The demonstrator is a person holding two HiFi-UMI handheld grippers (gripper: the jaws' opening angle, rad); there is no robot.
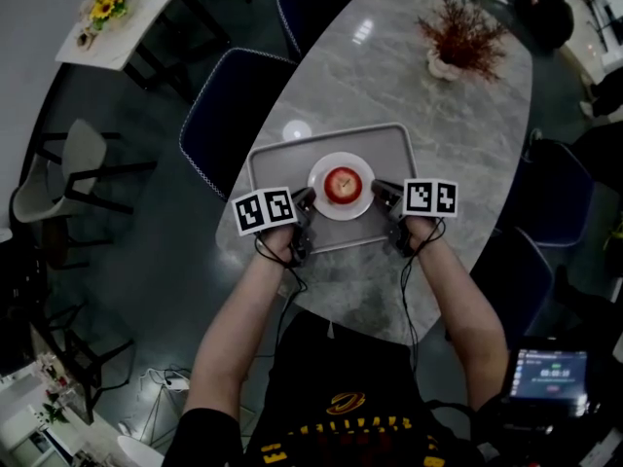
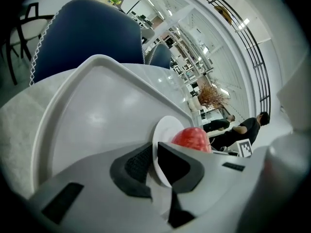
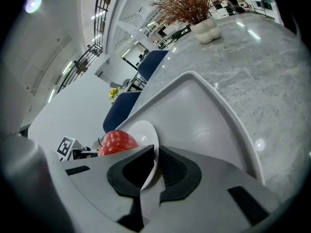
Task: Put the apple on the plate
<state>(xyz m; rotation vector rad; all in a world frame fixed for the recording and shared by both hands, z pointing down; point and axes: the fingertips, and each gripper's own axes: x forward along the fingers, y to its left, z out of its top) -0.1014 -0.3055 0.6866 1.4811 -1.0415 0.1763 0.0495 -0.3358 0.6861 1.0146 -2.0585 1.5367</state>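
A red apple sits in the middle of a small white plate, which is over the grey tray. My left gripper is shut on the plate's left rim and my right gripper on its right rim. In the left gripper view the white plate edge runs between the dark pads of the left gripper, with the apple just beyond. The right gripper view shows the same: the plate is pinched by the right gripper, with the apple behind. Whether the plate rests on the tray or hangs just above it I cannot tell.
The tray lies near the front edge of a grey marble table. A white pot of dried red twigs stands at the far right. Dark blue chairs stand at the table's left side. People sit in the background.
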